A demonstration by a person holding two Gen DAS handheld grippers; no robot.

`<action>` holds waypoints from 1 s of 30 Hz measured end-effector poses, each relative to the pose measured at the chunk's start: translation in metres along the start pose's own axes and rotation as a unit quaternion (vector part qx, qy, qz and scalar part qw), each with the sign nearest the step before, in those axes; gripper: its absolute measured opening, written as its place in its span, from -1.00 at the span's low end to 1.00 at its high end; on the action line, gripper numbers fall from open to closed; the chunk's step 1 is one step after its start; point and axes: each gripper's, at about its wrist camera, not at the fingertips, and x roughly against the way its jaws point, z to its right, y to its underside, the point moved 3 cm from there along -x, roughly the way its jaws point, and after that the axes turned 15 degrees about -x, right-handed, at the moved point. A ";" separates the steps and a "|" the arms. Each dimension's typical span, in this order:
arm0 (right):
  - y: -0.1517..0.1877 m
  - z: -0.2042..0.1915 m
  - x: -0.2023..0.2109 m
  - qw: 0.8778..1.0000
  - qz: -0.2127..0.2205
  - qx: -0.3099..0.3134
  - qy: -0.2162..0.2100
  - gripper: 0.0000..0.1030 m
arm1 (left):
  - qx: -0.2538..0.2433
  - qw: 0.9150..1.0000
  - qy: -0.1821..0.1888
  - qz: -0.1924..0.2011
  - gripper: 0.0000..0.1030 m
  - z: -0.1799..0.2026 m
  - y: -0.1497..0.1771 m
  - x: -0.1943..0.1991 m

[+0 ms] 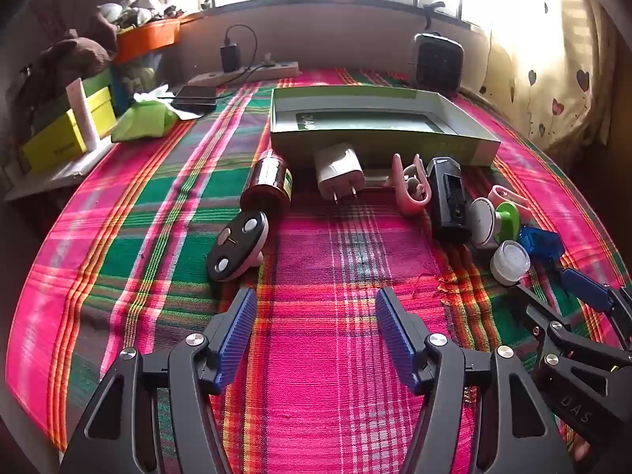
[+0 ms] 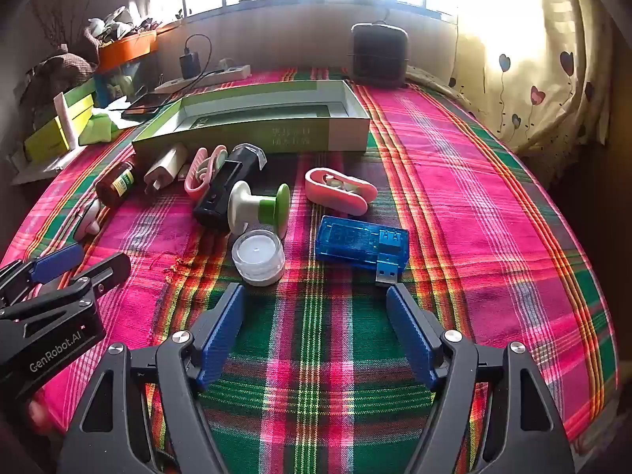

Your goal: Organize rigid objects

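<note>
Both grippers hover low over the plaid cloth (image 2: 474, 158), jaws spread, holding nothing: left gripper (image 1: 316, 335), right gripper (image 2: 316, 331). Nearest the right one lie the small jar (image 2: 258, 256) and blue USB meter (image 2: 361, 243), likely first picks. Behind them a loose row: black device (image 1: 448, 201), white charger (image 1: 341, 173), brown bottle (image 1: 270, 179). Farthest, the open box (image 1: 454, 118) sits empty, probably the destination.

Print on the open box (image 2: 252, 126) too blurred to read, pink case (image 1: 507, 196) half hidden behind the white-and-green spool (image 1: 495, 219)
</note>
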 end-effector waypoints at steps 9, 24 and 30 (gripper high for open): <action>0.000 0.000 0.000 1.000 0.003 0.000 -0.001 0.43 | 0.007 1.000 -0.001 0.007 0.21 -0.002 0.001 0.002; 0.002 0.003 0.002 1.000 0.008 0.003 -0.007 0.43 | 0.000 1.000 0.000 0.000 0.21 -0.001 0.001 -0.002; 0.001 0.002 0.003 1.000 0.009 0.003 -0.007 0.43 | 0.000 1.000 0.000 0.001 0.21 -0.001 0.002 -0.002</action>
